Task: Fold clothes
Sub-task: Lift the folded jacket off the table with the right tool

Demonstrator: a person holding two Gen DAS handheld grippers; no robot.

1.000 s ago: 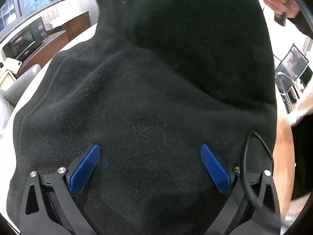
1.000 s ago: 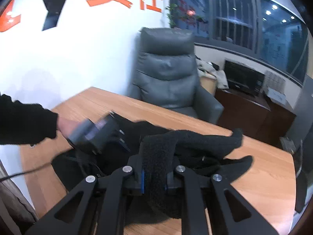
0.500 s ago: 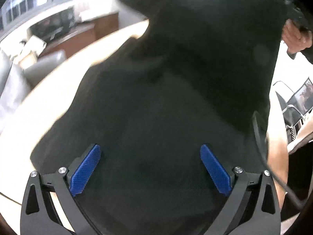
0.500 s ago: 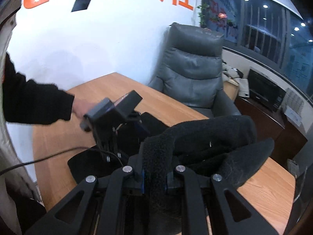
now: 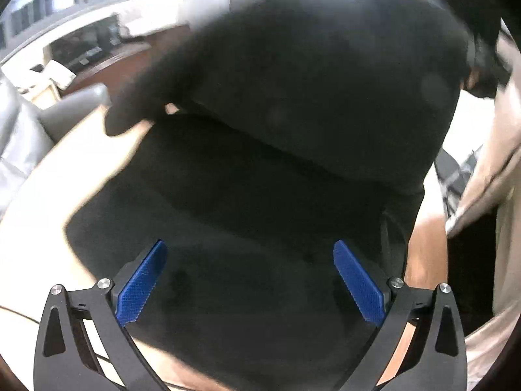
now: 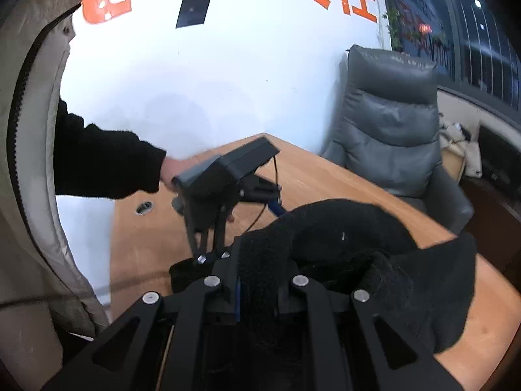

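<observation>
Wooden office table [image 6: 325, 179] carries a black fleece garment [image 6: 342, 238], soft, light and floppy, best taken at a hem or folded edge. My right gripper [image 6: 260, 293] is clamped on a thick fold of it. My left gripper [image 5: 247, 277] hangs spread wide over the fleece [image 5: 293, 130], blue pads [image 5: 143, 280] touching nothing.

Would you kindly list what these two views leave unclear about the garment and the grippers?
- Garment type: left wrist view, motion blur; right wrist view, bunched.
- Right gripper pads: right wrist view, buried in the fleece they clamp.
- Left gripper: right wrist view, its body hides all but a blue pad; left wrist view shows it open.
- Table under the garment: covered.
</observation>
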